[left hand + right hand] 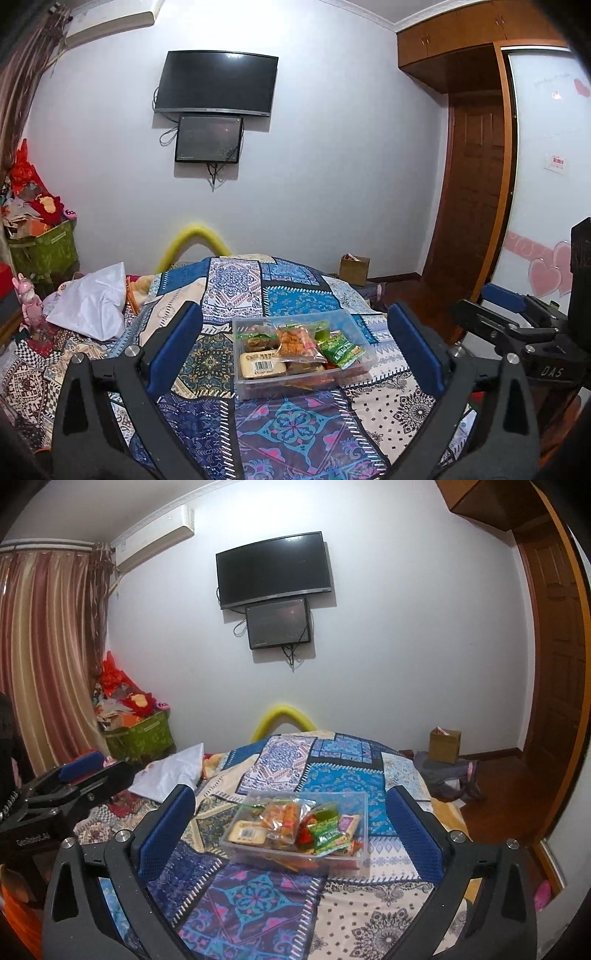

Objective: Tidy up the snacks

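Note:
A clear plastic box (280,391) (280,856) sits on the patterned bedspread (295,424) and holds several snacks. Among them are a green packet (341,350) (327,834), an orange snack bag (295,341) (284,818) and a yellow barcoded pack (262,365) (245,832). My left gripper (293,308) is open, held back from the box, with nothing between its blue pads. My right gripper (290,791) is open too, also short of the box and empty. Each gripper shows at the edge of the other's view: the right gripper (495,302) and the left gripper (85,771).
A white plastic bag (92,302) lies on the bed's left side. A full green basket (48,251) stands by the curtain. A cardboard box (445,746) and clothes lie on the floor past the bed's right edge. A yellow foam arch (284,716) stands behind the bed.

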Demonstrator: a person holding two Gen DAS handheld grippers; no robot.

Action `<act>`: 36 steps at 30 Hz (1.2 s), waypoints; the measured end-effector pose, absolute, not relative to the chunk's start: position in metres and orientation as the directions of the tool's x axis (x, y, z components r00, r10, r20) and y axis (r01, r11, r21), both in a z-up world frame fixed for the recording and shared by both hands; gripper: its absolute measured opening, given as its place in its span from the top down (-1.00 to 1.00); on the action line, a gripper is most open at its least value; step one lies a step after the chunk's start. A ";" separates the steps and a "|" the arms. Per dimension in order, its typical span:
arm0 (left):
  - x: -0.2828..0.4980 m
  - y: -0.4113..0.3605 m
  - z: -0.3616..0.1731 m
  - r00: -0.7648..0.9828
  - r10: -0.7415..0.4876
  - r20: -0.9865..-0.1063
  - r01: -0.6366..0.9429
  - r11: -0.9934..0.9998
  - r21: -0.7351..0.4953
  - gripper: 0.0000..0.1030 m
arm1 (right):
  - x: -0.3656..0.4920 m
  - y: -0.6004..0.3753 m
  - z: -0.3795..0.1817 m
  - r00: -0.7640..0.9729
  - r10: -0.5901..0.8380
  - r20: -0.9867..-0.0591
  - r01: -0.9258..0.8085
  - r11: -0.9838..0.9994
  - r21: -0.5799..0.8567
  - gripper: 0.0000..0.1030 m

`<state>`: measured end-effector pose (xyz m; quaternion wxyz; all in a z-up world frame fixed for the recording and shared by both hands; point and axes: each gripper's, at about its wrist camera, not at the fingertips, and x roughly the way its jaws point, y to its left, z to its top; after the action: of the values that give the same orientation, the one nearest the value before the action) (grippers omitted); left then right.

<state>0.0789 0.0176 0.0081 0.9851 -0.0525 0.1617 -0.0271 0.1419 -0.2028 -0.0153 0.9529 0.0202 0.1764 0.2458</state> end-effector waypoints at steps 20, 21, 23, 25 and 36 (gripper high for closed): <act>0.082 0.014 -0.002 0.934 -0.072 -0.351 0.035 0.993 -0.111 -0.97 | 0.135 -0.209 -0.017 0.811 0.484 -0.328 -0.464 0.874 0.142 -1.00; 0.081 0.015 -0.002 0.933 -0.072 -0.352 0.035 0.993 -0.111 -0.97 | 0.135 -0.209 -0.018 0.811 0.485 -0.328 -0.465 0.874 0.143 -1.00; 0.082 0.015 -0.002 0.933 -0.072 -0.352 0.035 0.993 -0.111 -0.97 | 0.134 -0.210 -0.017 0.811 0.484 -0.327 -0.464 0.874 0.142 -1.00; 0.082 0.015 -0.002 0.933 -0.072 -0.353 0.035 0.993 -0.111 -0.97 | 0.134 -0.209 -0.018 0.811 0.484 -0.329 -0.464 0.874 0.142 -1.00; 0.081 0.015 -0.003 0.932 -0.082 -0.352 0.045 0.993 -0.111 -0.97 | 0.136 -0.212 -0.020 0.810 0.480 -0.338 -0.456 0.877 0.154 -1.00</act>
<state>0.0807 0.0146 -0.0028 0.9816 -0.0507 0.1812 -0.0322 0.1363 -0.2122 -0.0199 0.9506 0.0326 0.1862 0.2461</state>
